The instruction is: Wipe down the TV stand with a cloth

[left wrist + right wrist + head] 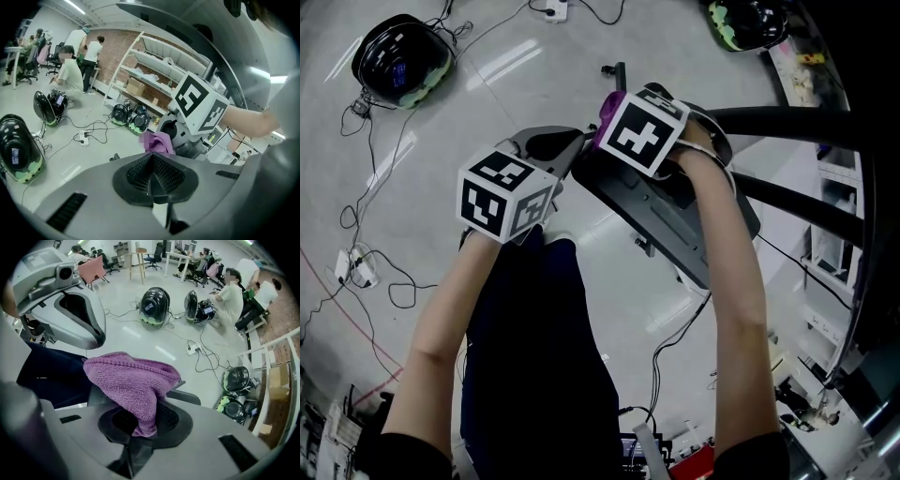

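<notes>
A purple cloth (pixel 132 381) hangs bunched from my right gripper (pixel 140 416), which is shut on it. In the head view that gripper (pixel 614 112) sits above the dark grey TV stand base (pixel 675 225), cloth (pixel 607 105) at its tip. Black stand tubes (pixel 797 122) run off to the right. My left gripper (pixel 551 145) hovers just left of the right one, over the floor. In the left gripper view its jaws (pixel 152 159) meet with nothing between them, and the cloth (pixel 158 142) shows just ahead. The cloth hides where the right fingertips meet.
Black-and-green rounded devices (pixel 401 61) (pixel 748 23) lie on the grey floor among cables and a power strip (pixel 354 267). White shelving (pixel 154 79) stands by a brick wall. People (pixel 70 70) work far off. My dark trouser legs (pixel 534 356) are below.
</notes>
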The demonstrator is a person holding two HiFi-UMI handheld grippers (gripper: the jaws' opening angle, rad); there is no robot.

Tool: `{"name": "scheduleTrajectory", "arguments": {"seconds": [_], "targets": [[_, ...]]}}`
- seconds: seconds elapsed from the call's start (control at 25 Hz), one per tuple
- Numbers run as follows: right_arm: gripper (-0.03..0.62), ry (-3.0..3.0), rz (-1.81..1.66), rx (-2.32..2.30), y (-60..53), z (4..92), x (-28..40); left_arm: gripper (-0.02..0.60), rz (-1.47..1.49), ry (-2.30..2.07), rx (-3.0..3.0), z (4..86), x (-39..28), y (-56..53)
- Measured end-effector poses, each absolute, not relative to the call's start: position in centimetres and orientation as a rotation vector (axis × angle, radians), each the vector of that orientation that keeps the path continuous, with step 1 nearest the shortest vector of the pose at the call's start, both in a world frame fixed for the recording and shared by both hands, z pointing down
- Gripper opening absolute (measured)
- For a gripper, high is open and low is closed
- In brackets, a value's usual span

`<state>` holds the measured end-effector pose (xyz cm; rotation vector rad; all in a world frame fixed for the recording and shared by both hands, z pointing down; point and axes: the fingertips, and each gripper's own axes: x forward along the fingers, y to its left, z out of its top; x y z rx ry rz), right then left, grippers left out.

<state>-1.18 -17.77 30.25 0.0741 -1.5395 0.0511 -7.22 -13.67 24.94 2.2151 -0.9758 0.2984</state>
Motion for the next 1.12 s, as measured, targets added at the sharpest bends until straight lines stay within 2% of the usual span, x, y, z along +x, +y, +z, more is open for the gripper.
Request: {"name": "scheduleTrajectory", "arguments": {"seconds": [0.44, 0.68, 1.12], "targets": [[0.074, -1.286, 0.036, -0.065, -15.5, 30.6, 3.8, 0.006, 0.291, -0.966, 2.218, 24.8, -6.6, -13.5], [0.075, -1.305, -0.028, -0.1, -15.3, 30.7, 3.0, 0.006, 0.283, -0.959, 2.221, 24.5, -6.4, -13.3], [0.075, -1.657, -0.066, 0.416, -18.4, 23.1, 3.3, 0.006, 0.243, -0.951, 2.29, 22.5, -4.8, -14.3]]}}
